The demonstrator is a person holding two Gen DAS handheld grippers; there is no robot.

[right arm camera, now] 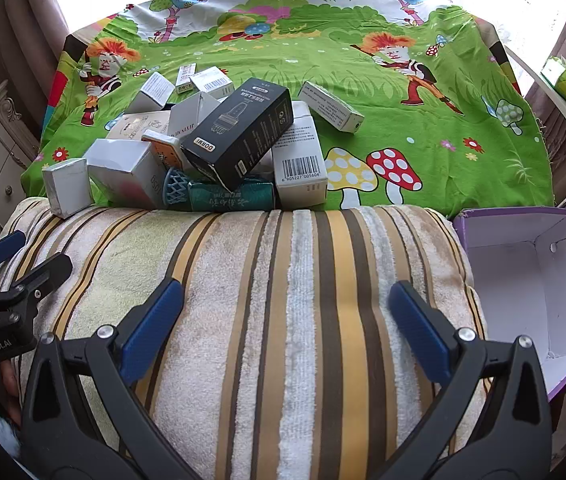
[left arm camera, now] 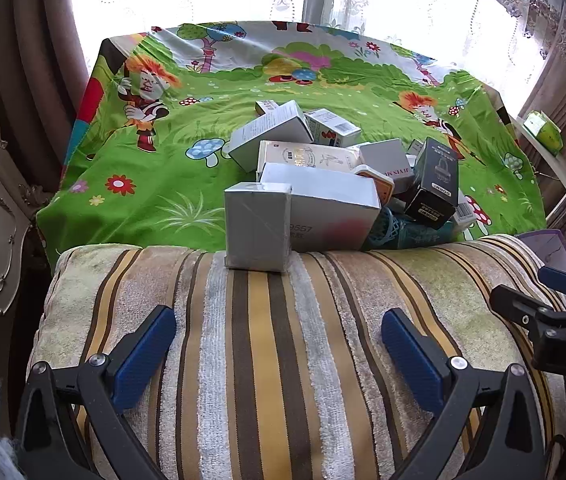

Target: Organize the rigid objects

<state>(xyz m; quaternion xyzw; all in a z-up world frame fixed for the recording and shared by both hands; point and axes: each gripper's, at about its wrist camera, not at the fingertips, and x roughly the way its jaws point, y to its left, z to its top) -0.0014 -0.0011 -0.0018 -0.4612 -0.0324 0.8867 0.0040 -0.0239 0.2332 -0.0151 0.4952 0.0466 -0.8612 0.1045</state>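
Two black grippers with blue pads are hanging over a striped fuzzy towel [right arm camera: 283,300] in brown, yellow and white. The left gripper [left arm camera: 279,350] is standing wide open with nothing between its two blue pads. The right gripper [right arm camera: 287,326] is also standing wide open, and it is holding nothing.

Behind the towel, one bright green cartoon cloth [right arm camera: 403,128] with mushrooms and orange-haired kids is covering the table. One messy pile of small boxes is sitting on that cloth, close to the towel's far edge.

Going from the left, one grey box wrapped in tape [left arm camera: 258,227] is standing with its bottom edge on the towel. Beside it, one bigger white box [left arm camera: 323,208] is lying on its side. One teal mesh tube [right arm camera: 231,196] is lying at the front of the pile. One tall black box with white letters [right arm camera: 239,132] is leaning on top of the others. One white box with a barcode [right arm camera: 301,160] is standing just right of it. One long white box [right arm camera: 331,106] is lying behind that one, next to the pile. The pile is tangled, so I am counting maybe a dozen boxes.

On the far right, one open purple box with a white inside [right arm camera: 531,280] is sitting beside the towel.
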